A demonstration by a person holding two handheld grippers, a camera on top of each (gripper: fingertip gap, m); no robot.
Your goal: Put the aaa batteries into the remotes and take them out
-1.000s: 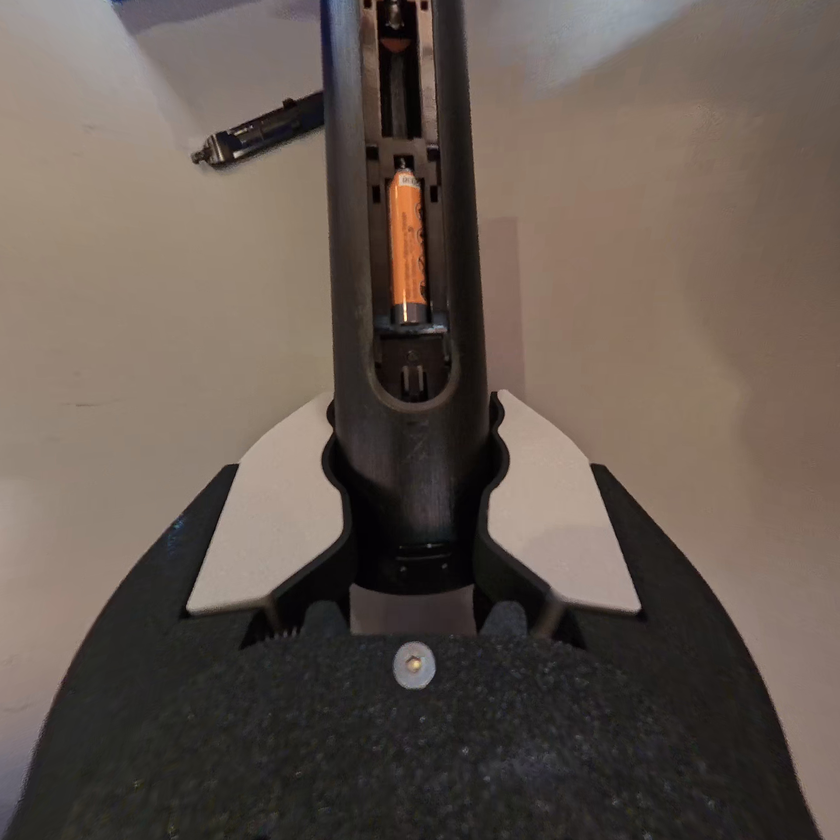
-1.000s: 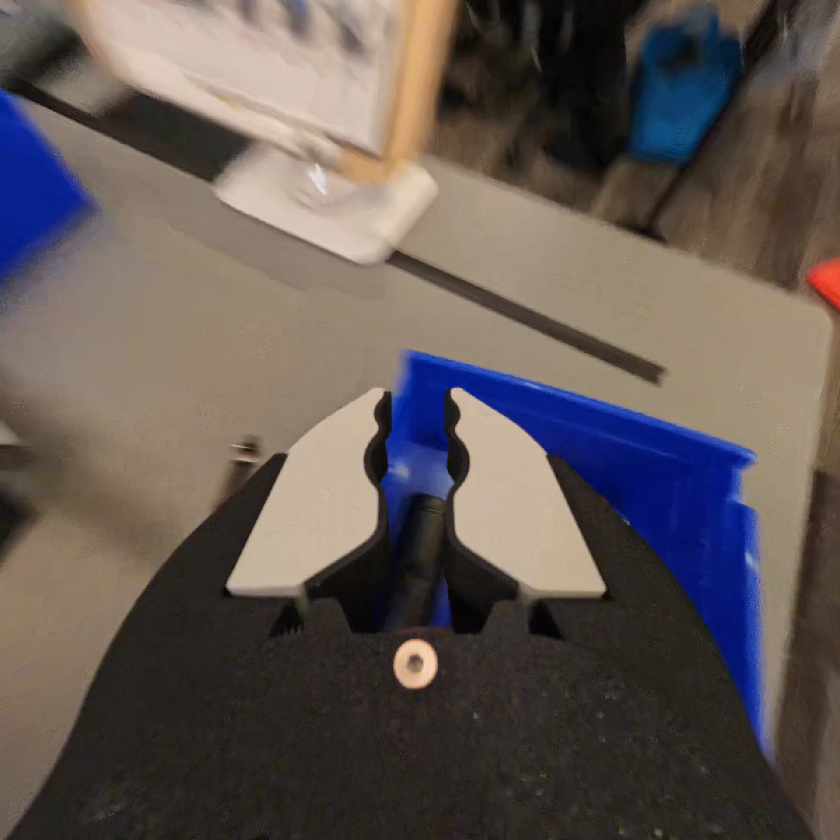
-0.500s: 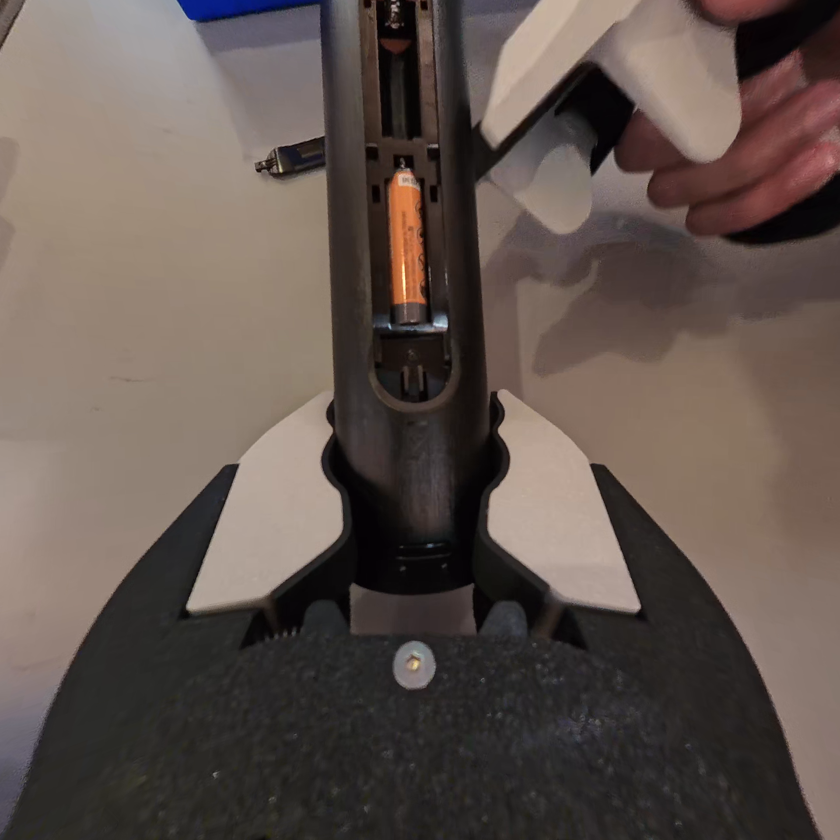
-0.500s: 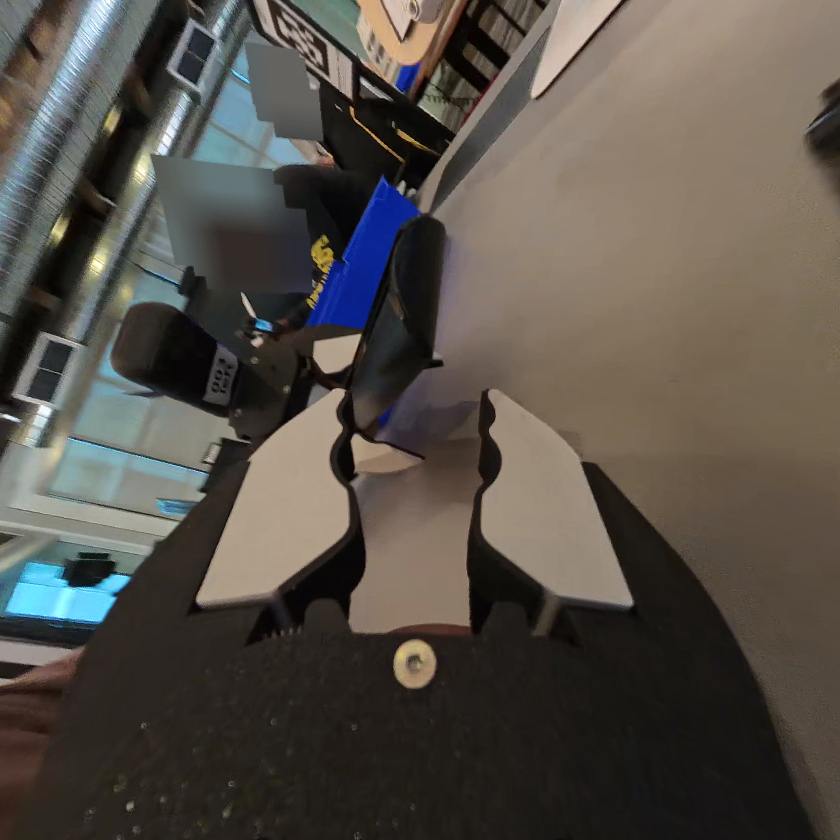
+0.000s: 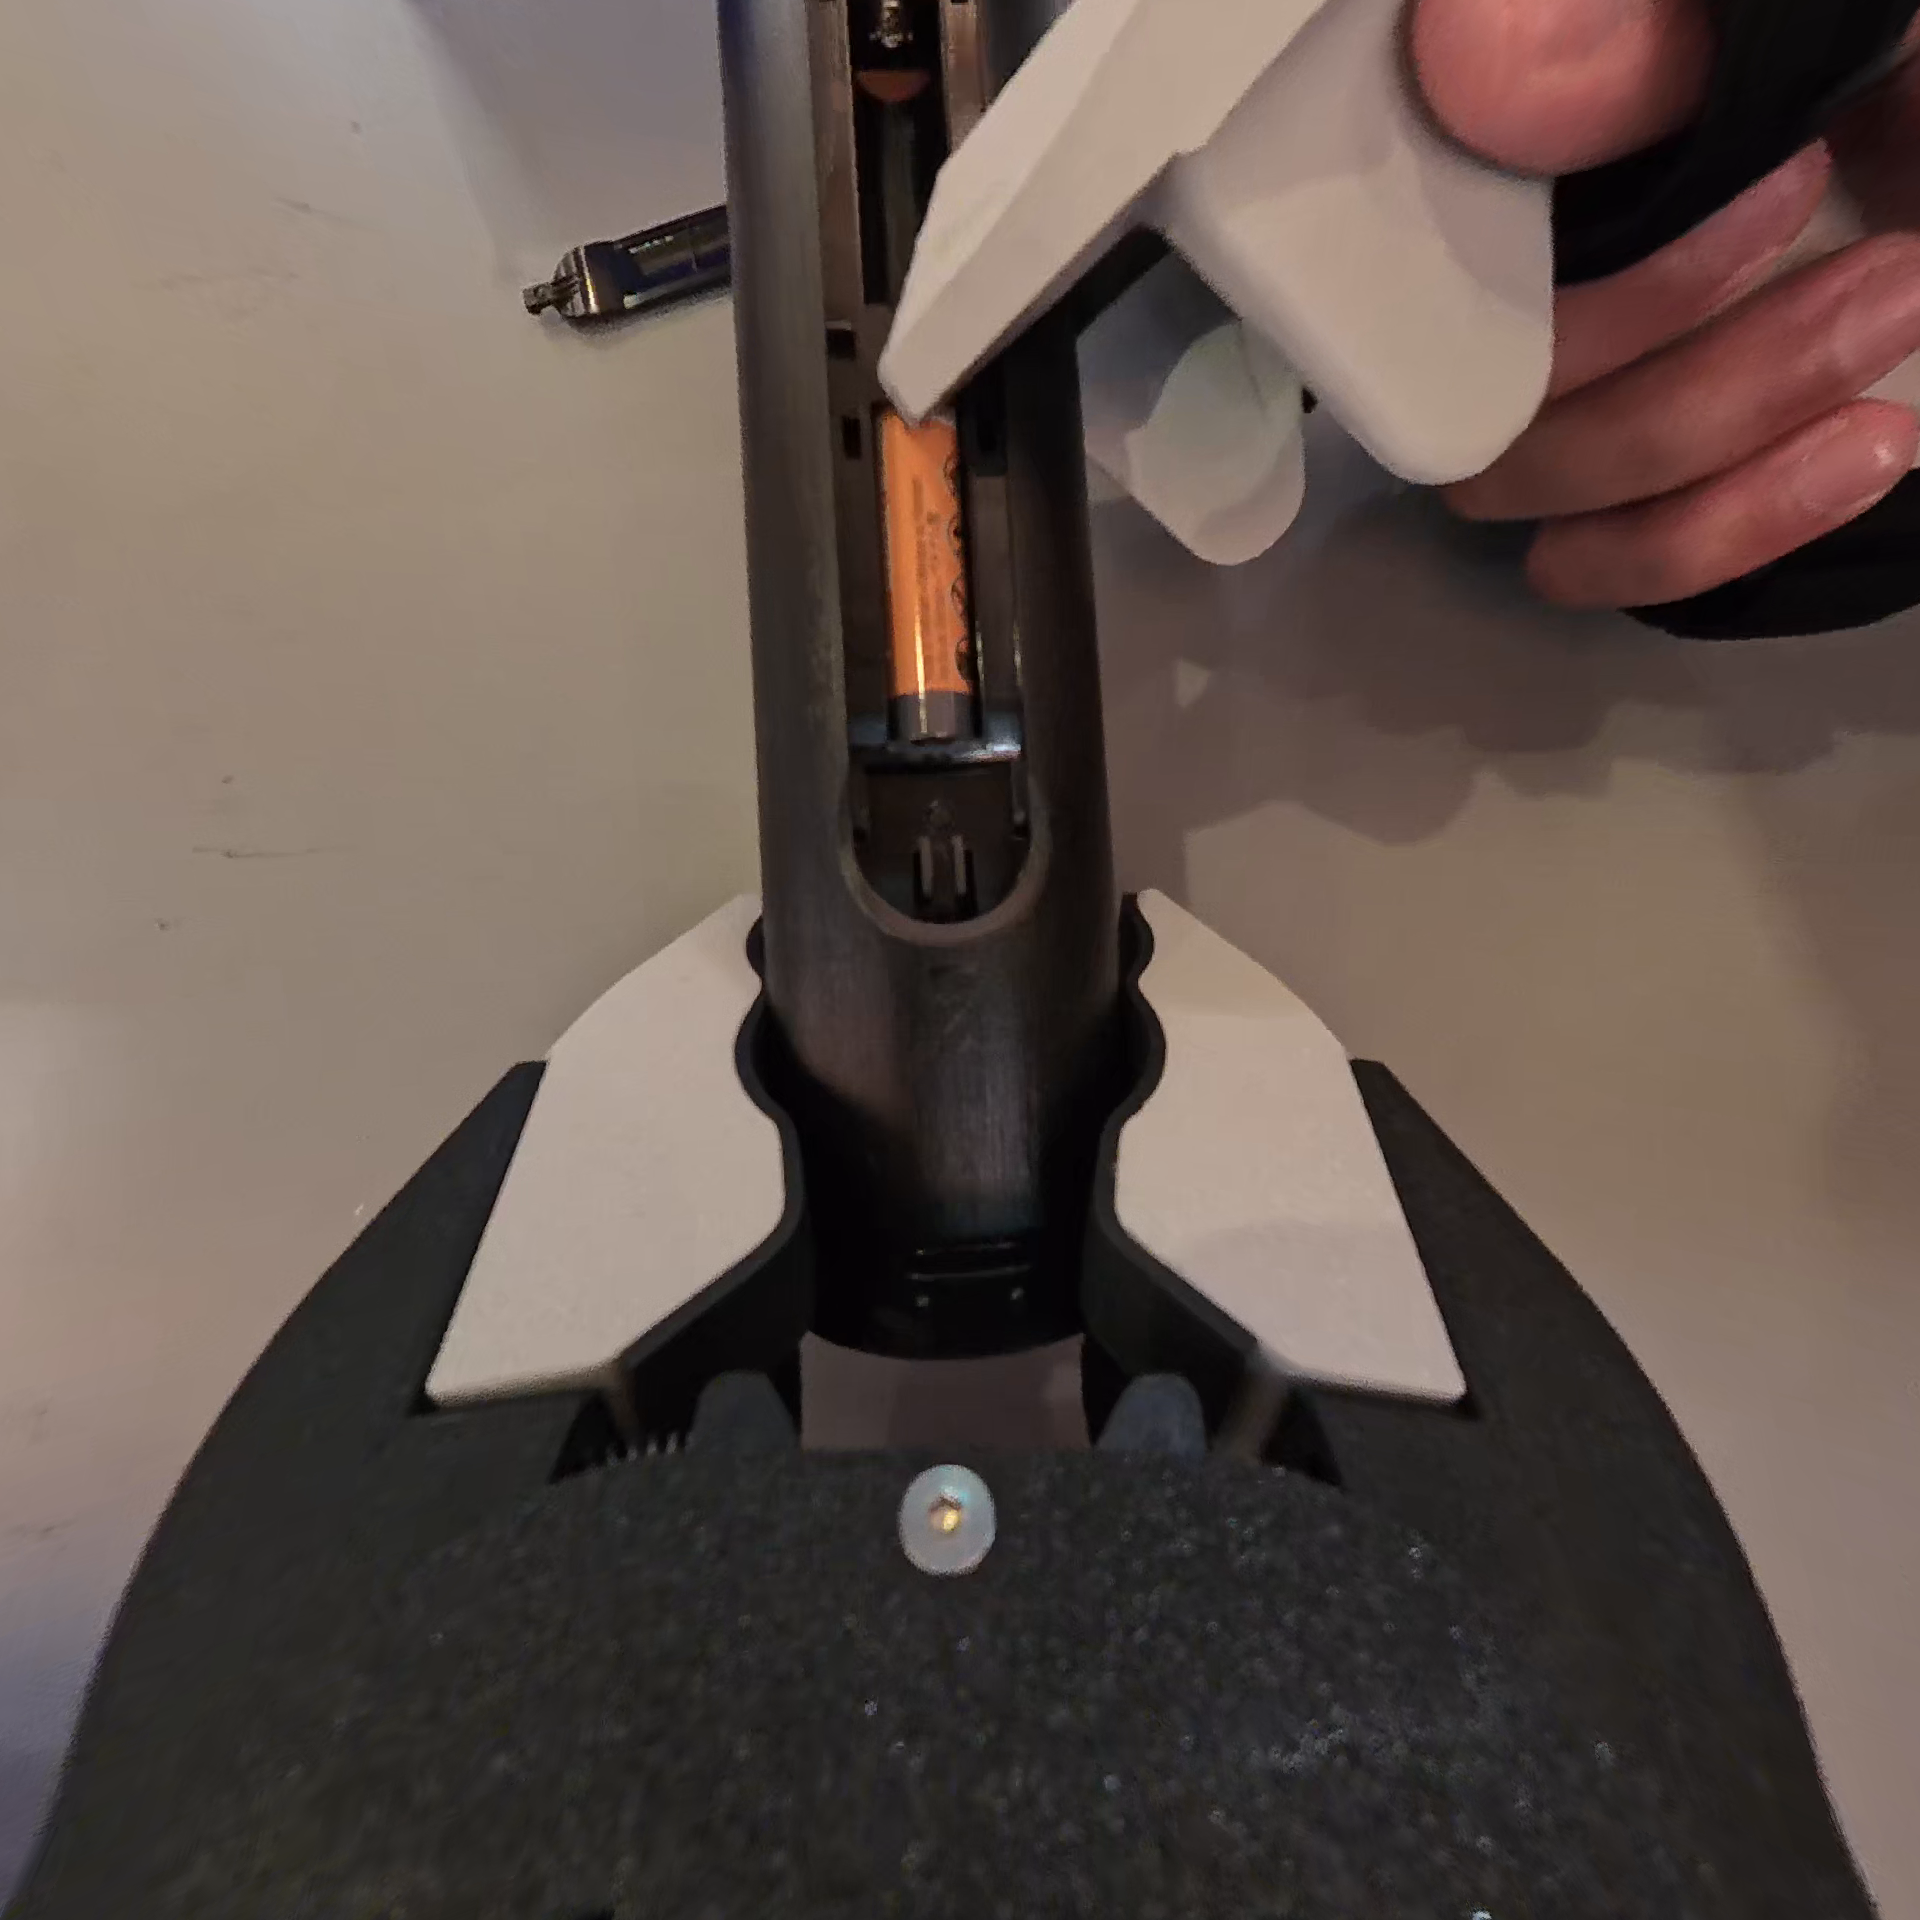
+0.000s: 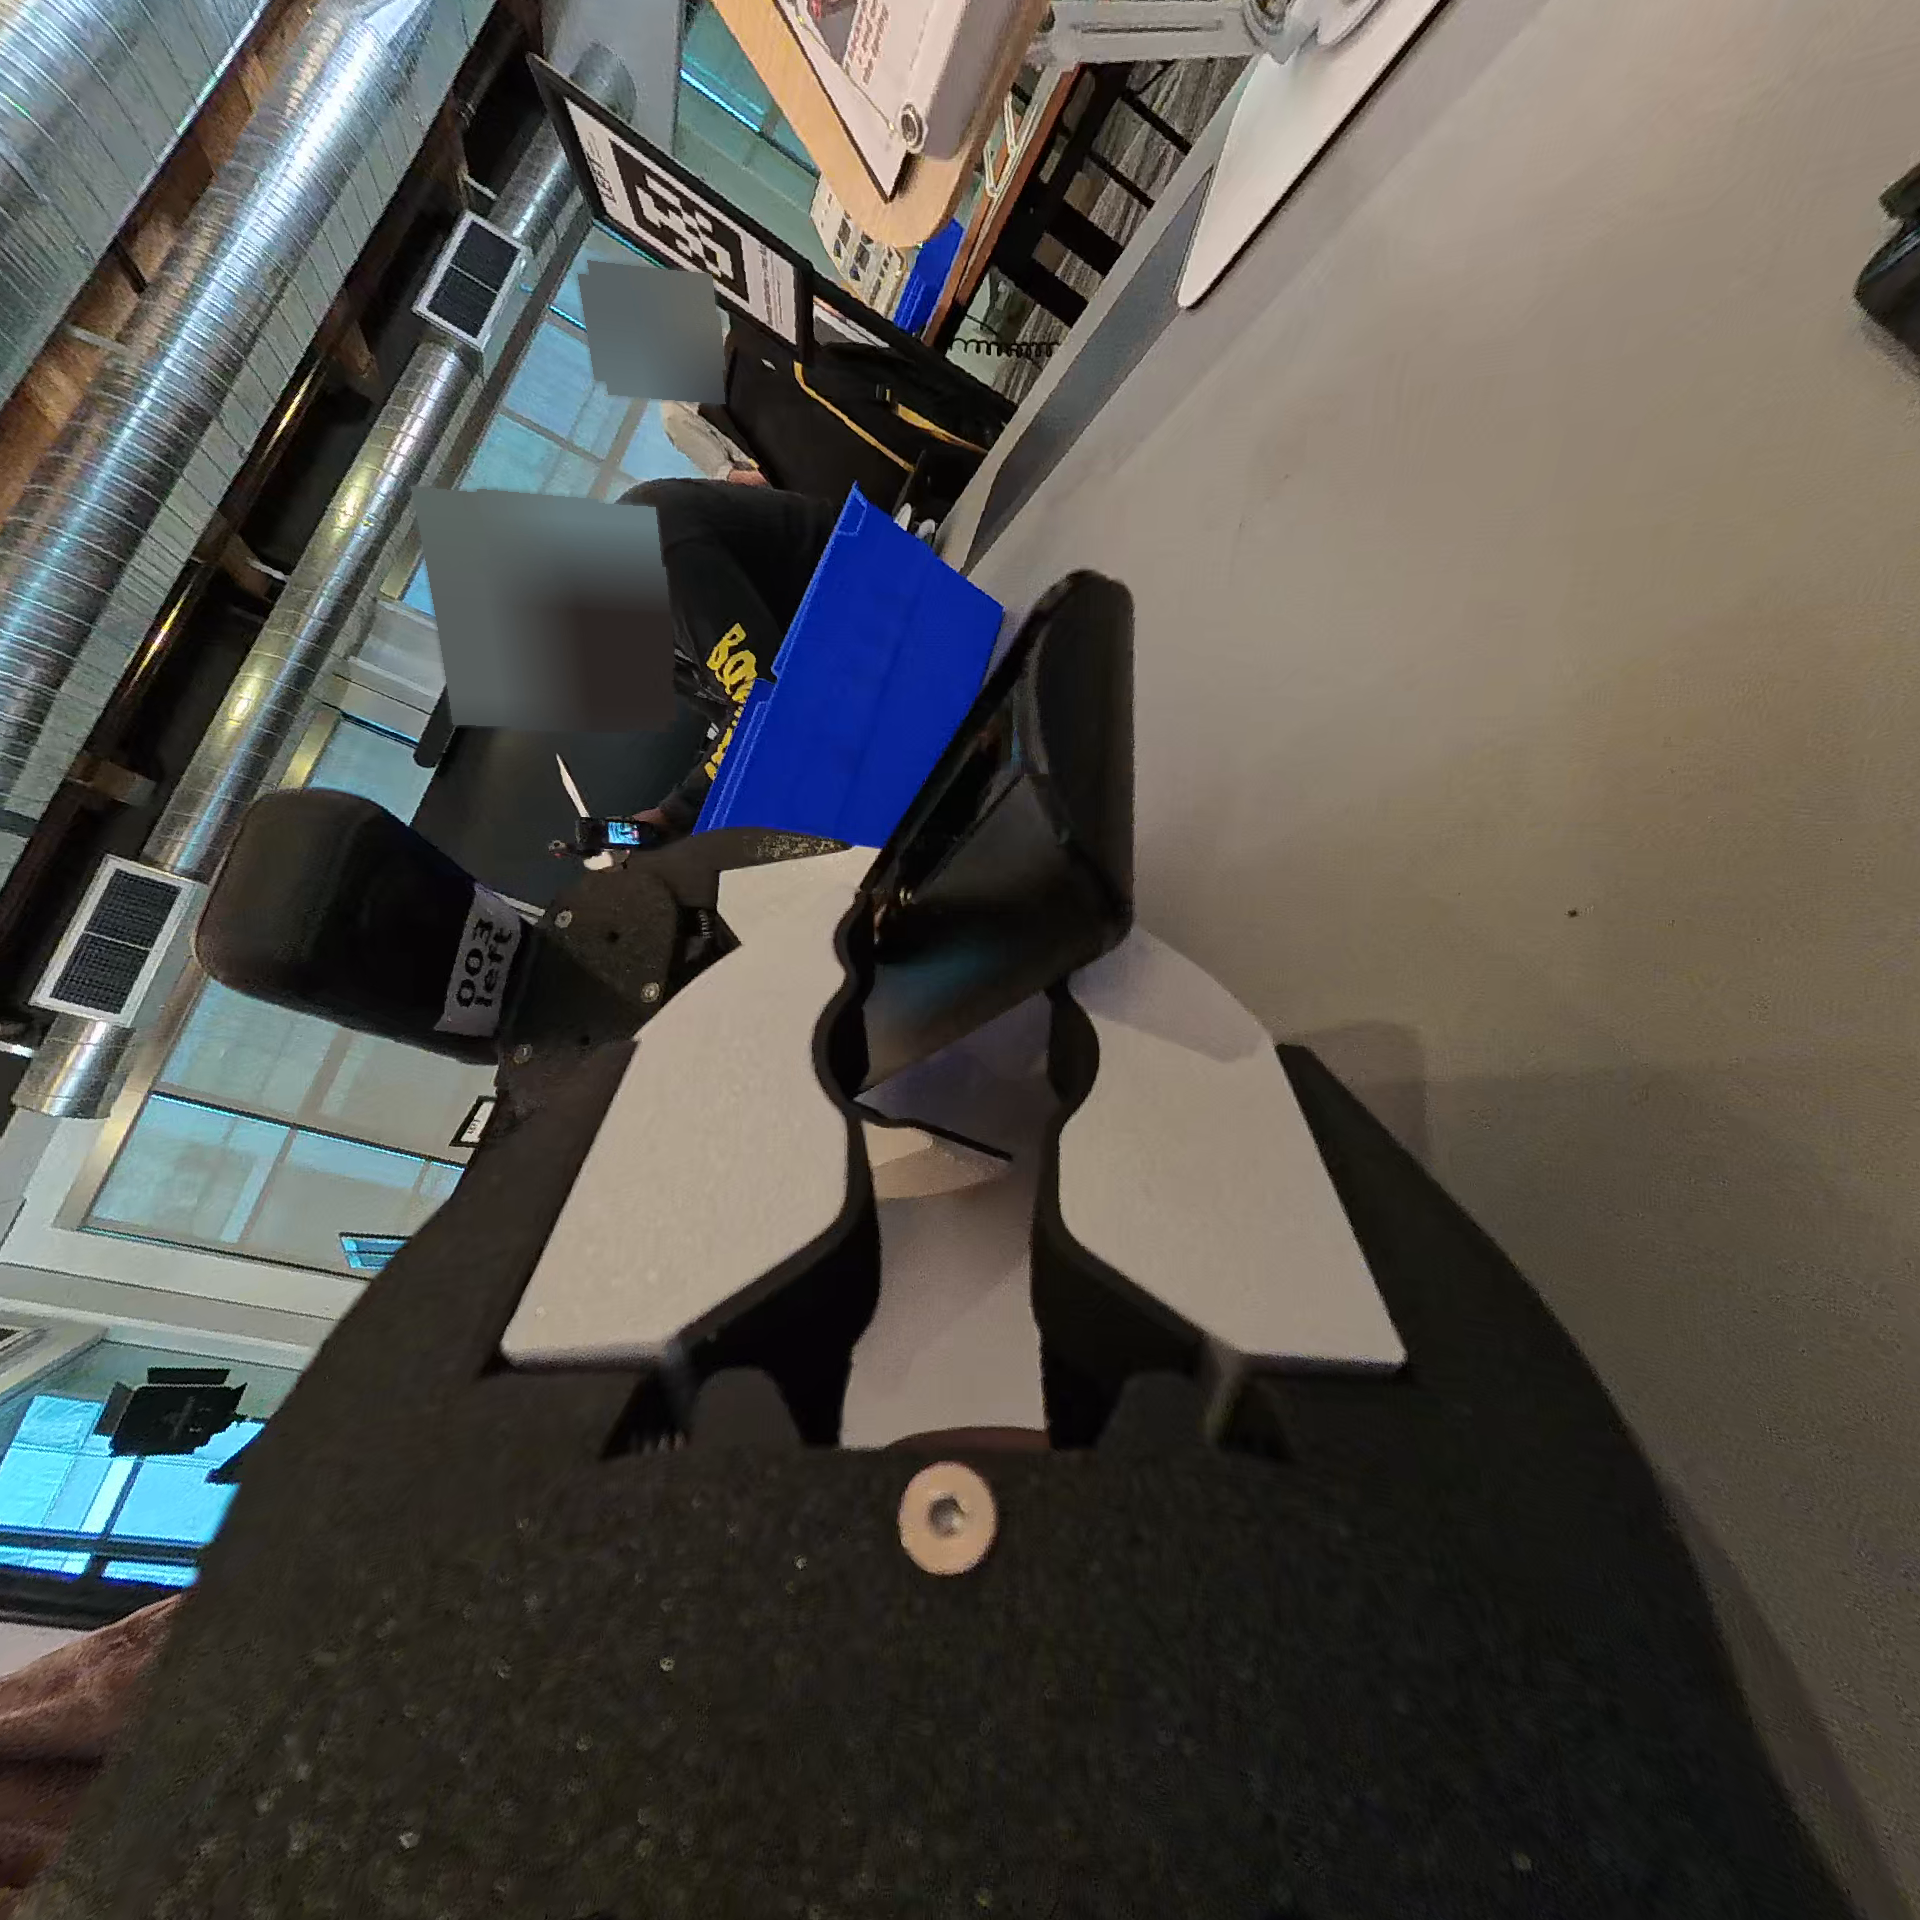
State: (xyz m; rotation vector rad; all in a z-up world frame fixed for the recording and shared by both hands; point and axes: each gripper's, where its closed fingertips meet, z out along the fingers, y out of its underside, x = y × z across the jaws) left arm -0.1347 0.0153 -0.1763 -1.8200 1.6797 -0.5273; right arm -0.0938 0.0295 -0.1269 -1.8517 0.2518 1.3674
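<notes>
One battery [image 5: 928, 571] lengthwise in remote [image 5: 914, 1039], clamped by left gripper [image 5: 940, 997]; right gripper [image 6: 951, 1023] jaws parted, empty, fingertip [image 5: 914, 390] at top end

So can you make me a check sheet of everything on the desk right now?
Surface: pale table, mostly bare.
Job's things: black remote with its back open; one orange battery sits in the near slot, the far slot looks empty.
Clutter: small metal tool lying left of the remote; blue bin behind it.
Grippers: left gripper shut on the remote; right gripper open, one fingertip at the battery's far end, a hand holding it.
Cables: nothing seen.
Surroundings: seated people, windows, silver ducts, a second table.
</notes>
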